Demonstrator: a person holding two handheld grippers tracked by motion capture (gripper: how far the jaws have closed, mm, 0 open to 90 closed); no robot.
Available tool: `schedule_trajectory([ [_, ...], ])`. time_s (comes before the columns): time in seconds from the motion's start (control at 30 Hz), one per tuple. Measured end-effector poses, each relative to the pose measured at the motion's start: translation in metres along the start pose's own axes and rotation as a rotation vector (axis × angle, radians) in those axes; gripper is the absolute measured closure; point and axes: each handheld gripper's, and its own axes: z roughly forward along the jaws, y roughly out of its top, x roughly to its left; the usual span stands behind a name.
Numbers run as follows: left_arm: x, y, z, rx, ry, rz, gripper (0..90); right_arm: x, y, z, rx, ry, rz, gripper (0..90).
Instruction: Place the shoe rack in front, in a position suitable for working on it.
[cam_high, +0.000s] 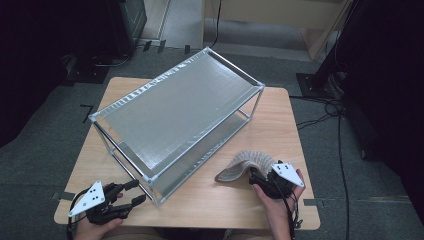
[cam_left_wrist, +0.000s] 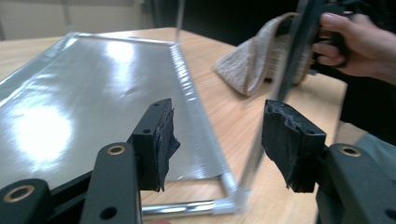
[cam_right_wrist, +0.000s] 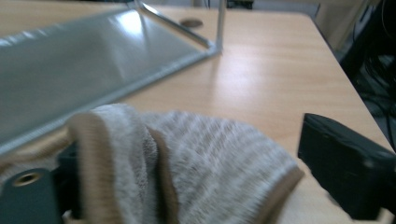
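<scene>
A beige striped towel (cam_high: 245, 166) lies humped on the wooden table (cam_high: 280, 115), just to the right of a 2-tier metal shelf rack (cam_high: 175, 110) that stands across the middle. The right gripper (cam_high: 256, 176) is at the towel's near end, its jaws spread, with the cloth draped over 1 jaw and the other standing clear of it. The left gripper (cam_high: 135, 192) sits near the rack's front corner post, jaws spread with nothing between them.
</scene>
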Motion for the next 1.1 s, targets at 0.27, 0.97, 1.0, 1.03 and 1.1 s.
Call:
schedule_trajectory([
  [0.27,0.009,-0.002,-0.004,0.008,0.092,-0.047,47.6,-0.015,-0.028,0.005,0.024,0.037,0.014,68.5],
  [0.97,0.015,-0.004,-0.001,0.014,0.136,-0.068,49.9,-0.053,-0.038,0.052,0.132,-0.021,0.062,79.9],
  [1.0,0.015,-0.004,-0.001,0.014,0.136,-0.068,49.9,-0.053,-0.038,0.052,0.132,-0.021,0.062,79.9],
  [1.03,0.016,-0.005,-0.002,0.016,0.142,-0.067,49.9,-0.055,-0.037,0.054,0.132,-0.017,0.065,77.6],
  [1.1,0.018,-0.005,-0.002,0.012,0.148,-0.074,49.9,-0.057,-0.036,0.053,0.117,-0.006,0.077,66.4],
])
